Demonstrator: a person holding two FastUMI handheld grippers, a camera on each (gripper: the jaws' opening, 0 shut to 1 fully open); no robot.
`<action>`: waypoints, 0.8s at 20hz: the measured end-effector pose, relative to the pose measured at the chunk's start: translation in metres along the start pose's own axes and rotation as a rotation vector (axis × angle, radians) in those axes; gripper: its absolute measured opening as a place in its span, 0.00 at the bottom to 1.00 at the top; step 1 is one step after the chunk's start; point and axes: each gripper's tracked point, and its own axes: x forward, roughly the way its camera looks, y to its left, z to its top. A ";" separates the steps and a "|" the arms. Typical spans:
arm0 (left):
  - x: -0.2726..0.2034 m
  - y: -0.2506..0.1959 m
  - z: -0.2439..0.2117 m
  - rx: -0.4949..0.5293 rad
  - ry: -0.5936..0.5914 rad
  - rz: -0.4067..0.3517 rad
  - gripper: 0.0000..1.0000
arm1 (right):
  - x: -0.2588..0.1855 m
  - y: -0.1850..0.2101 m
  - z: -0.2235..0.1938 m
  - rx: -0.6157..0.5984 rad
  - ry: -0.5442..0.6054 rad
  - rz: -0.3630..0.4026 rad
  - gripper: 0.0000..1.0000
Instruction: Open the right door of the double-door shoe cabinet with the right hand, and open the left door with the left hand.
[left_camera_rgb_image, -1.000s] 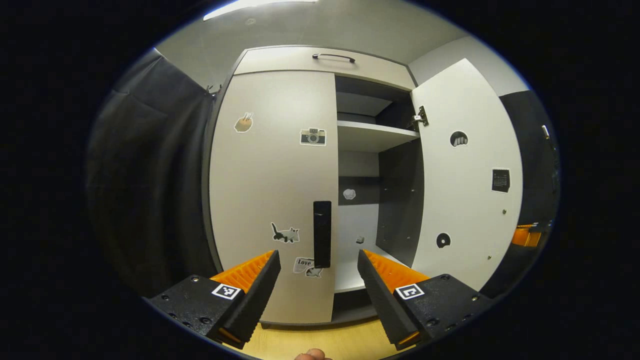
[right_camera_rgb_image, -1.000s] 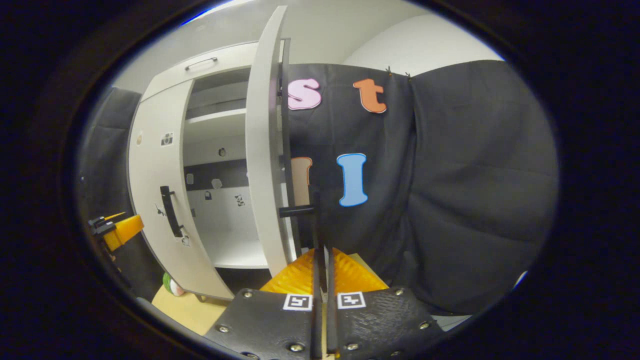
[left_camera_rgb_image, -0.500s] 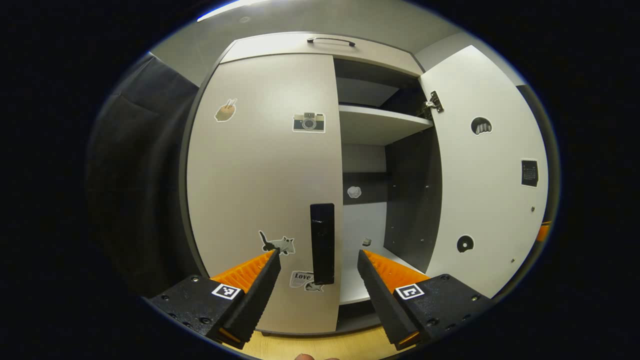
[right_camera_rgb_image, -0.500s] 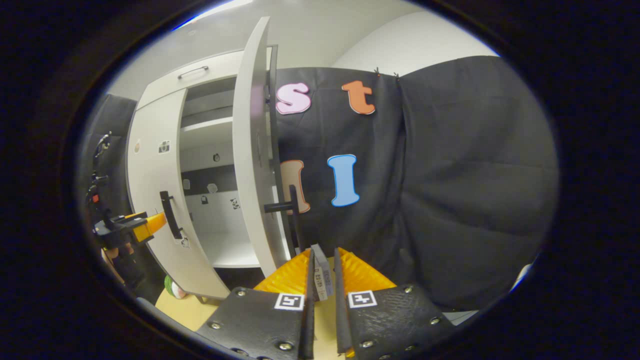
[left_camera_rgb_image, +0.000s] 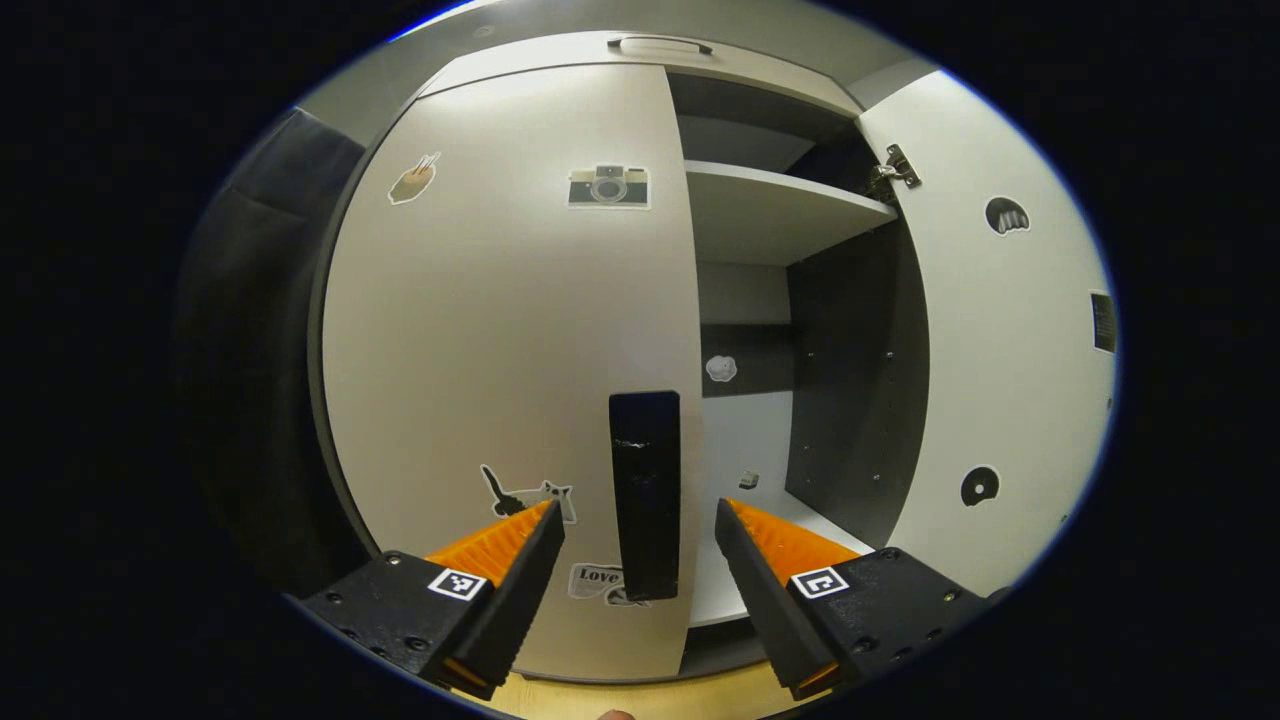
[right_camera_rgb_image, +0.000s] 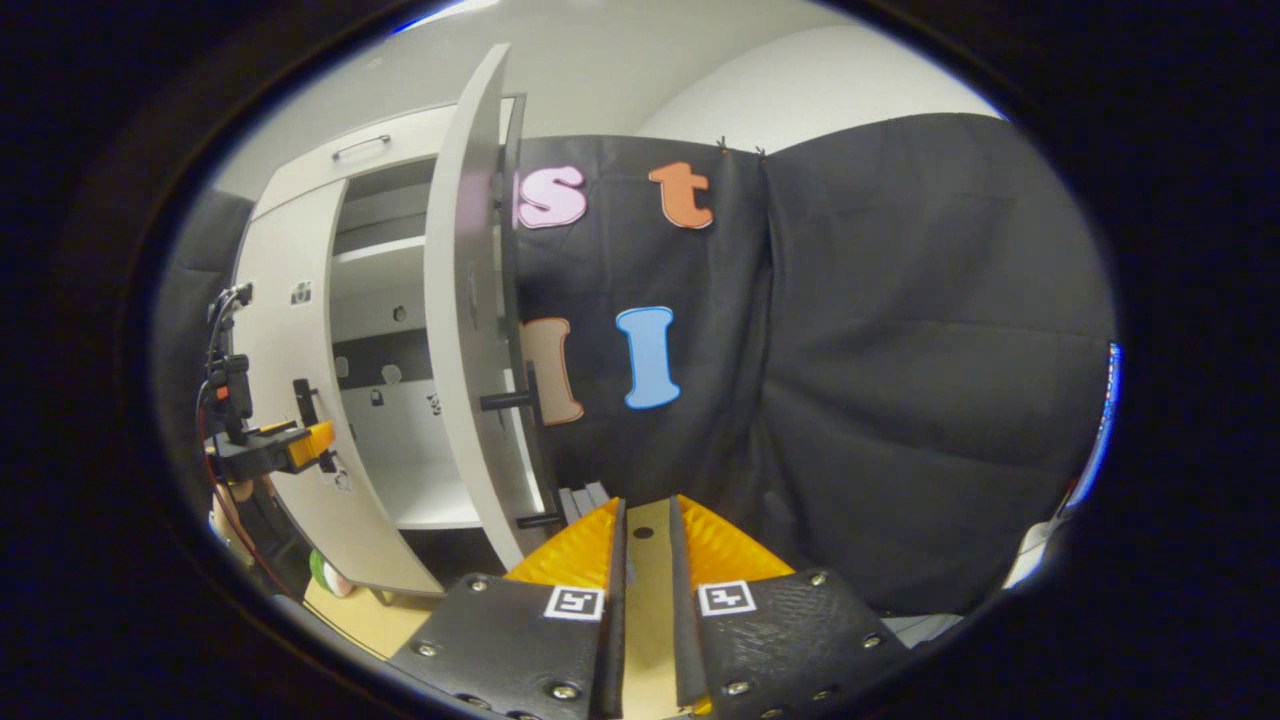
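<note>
The pale left door (left_camera_rgb_image: 500, 330) of the shoe cabinet is closed and carries several stickers. Its black upright handle (left_camera_rgb_image: 645, 490) stands just ahead of my left gripper (left_camera_rgb_image: 640, 515), which is open with a finger on either side of it, not touching. The right door (left_camera_rgb_image: 1010, 340) is swung wide open. In the right gripper view that door (right_camera_rgb_image: 465, 330) is edge-on, with its black handle (right_camera_rgb_image: 525, 400) sticking out to the right. My right gripper (right_camera_rgb_image: 645, 510) sits below and in front of that handle, open by a narrow gap and holding nothing. The left gripper (right_camera_rgb_image: 290, 445) is also visible by the left door.
Inside the cabinet are a pale shelf (left_camera_rgb_image: 780, 205) and a lower board (left_camera_rgb_image: 740, 560). A drawer front with a bar handle (left_camera_rgb_image: 660, 43) tops the cabinet. Black curtain (right_camera_rgb_image: 900, 380) hangs right of the open door. A small green thing (right_camera_rgb_image: 322, 572) lies on the wooden floor.
My right gripper has let go of the right door's handle and drawn back from it. My left gripper has moved closer to the left door, its handle now between the fingertips.
</note>
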 end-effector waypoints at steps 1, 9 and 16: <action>0.002 0.001 0.000 0.001 0.000 0.002 0.90 | 0.000 -0.003 -0.002 0.005 0.002 -0.013 0.20; 0.012 0.007 0.000 -0.002 -0.001 0.001 0.71 | -0.010 -0.018 -0.010 0.011 0.013 -0.062 0.20; 0.015 -0.004 0.000 0.000 -0.015 -0.025 0.58 | -0.015 -0.017 -0.013 0.012 0.019 -0.062 0.20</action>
